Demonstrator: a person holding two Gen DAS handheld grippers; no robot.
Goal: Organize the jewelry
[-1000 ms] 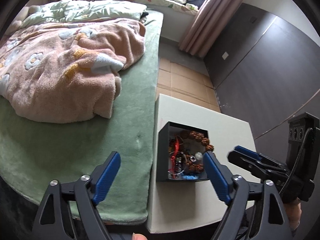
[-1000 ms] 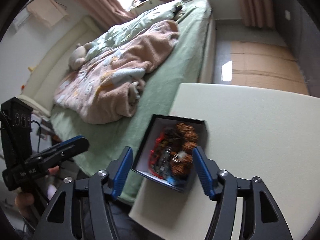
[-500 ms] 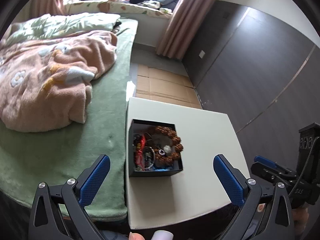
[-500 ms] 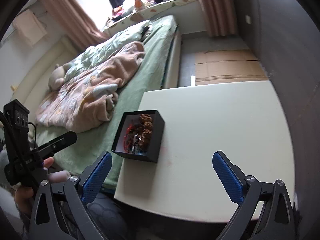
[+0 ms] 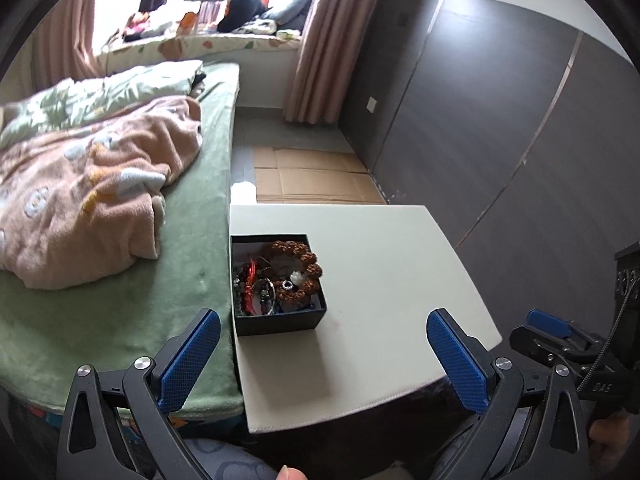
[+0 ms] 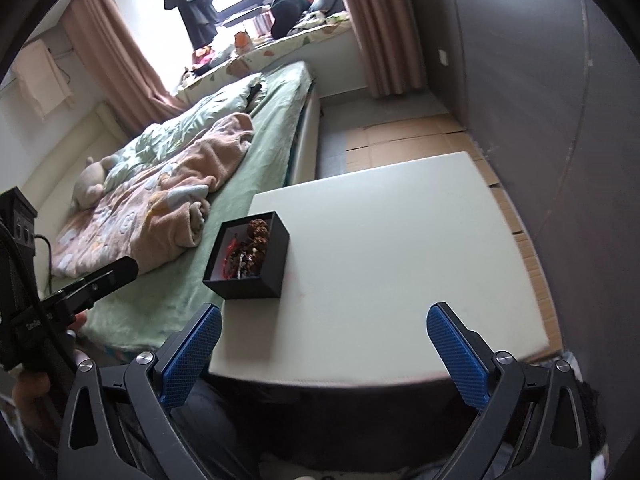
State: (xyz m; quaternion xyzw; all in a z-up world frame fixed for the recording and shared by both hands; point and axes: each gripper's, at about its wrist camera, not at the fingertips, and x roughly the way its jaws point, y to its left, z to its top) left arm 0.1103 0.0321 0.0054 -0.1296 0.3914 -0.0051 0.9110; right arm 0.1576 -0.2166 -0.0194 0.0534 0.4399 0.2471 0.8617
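Observation:
A black open box (image 5: 280, 322) stands at the left edge of a white table (image 5: 384, 280). It holds a brown bead bracelet (image 5: 306, 258), red cord and several small pieces of jewelry. The box also shows in the right wrist view (image 6: 256, 286). My left gripper (image 5: 322, 360) is open and empty, held back above the table's near edge. My right gripper (image 6: 324, 354) is open and empty, also back from the table (image 6: 400, 248). Each gripper shows at the side of the other's view.
A bed with a green sheet (image 5: 120, 304) and a pink blanket (image 5: 80, 196) lies against the table's left side. A dark wardrobe wall (image 5: 500, 120) stands to the right. Cardboard sheets (image 5: 316, 178) cover the floor beyond the table.
Both grippers have drawn back and up from the box and opened wide. The box of jewelry has stayed in place on the table.

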